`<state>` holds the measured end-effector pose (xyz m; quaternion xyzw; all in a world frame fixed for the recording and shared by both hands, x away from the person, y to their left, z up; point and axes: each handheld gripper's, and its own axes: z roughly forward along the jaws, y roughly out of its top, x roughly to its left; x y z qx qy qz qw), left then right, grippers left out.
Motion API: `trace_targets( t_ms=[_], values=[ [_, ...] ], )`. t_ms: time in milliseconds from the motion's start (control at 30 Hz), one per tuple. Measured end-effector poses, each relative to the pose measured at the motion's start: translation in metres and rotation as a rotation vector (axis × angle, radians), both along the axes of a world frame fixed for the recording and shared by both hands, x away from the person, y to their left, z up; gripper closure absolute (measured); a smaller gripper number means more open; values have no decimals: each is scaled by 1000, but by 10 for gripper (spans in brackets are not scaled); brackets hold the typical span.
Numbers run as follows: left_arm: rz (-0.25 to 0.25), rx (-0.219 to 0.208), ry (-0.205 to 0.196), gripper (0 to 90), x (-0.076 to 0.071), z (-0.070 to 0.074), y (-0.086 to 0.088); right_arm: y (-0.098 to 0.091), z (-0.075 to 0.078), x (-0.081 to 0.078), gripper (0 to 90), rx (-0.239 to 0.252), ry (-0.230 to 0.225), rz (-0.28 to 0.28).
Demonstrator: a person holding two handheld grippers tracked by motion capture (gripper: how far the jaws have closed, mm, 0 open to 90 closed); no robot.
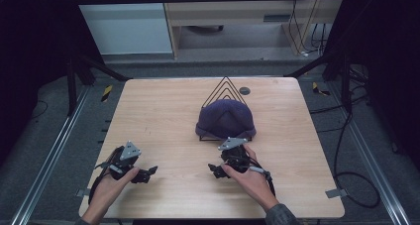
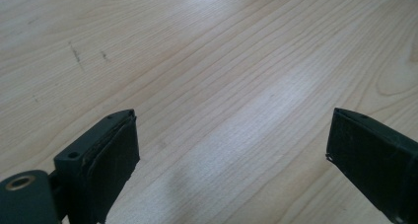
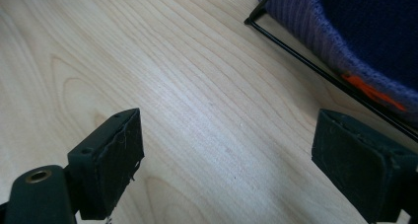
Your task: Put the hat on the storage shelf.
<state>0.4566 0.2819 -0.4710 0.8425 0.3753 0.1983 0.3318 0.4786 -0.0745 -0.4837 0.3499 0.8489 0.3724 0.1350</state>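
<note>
A dark purple knitted beanie (image 1: 225,118) is draped over a black wire rack (image 1: 226,88) with triangular loops, at the middle of the wooden table (image 1: 158,111). My right gripper (image 1: 213,169) is just in front of the beanie, low over the wood. In the right gripper view its jaws stand open (image 3: 229,155) with bare table between them; the beanie's ribbed brim (image 3: 315,21), an orange tag (image 3: 369,92) and the rack's base wire (image 3: 305,61) lie at the upper right. My left gripper (image 1: 151,171) is at the front left, open (image 2: 231,155) over bare wood.
A small dark round grommet (image 1: 244,91) sits in the table top behind the rack. Metal frame rails (image 1: 49,150) run along both sides of the table, and cables (image 1: 346,175) lie on the floor to the right.
</note>
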Motion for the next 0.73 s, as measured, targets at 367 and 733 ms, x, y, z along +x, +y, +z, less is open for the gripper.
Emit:
trace_targets(
  t_ms=[367, 733],
  values=[
    [76, -78, 20, 57, 9, -23, 12, 14, -23, 6, 108, -43, -7, -31],
    [107, -53, 26, 29, 11, -37, 7, 16, -28, 2, 85, -17, -41, -54]
  ],
)
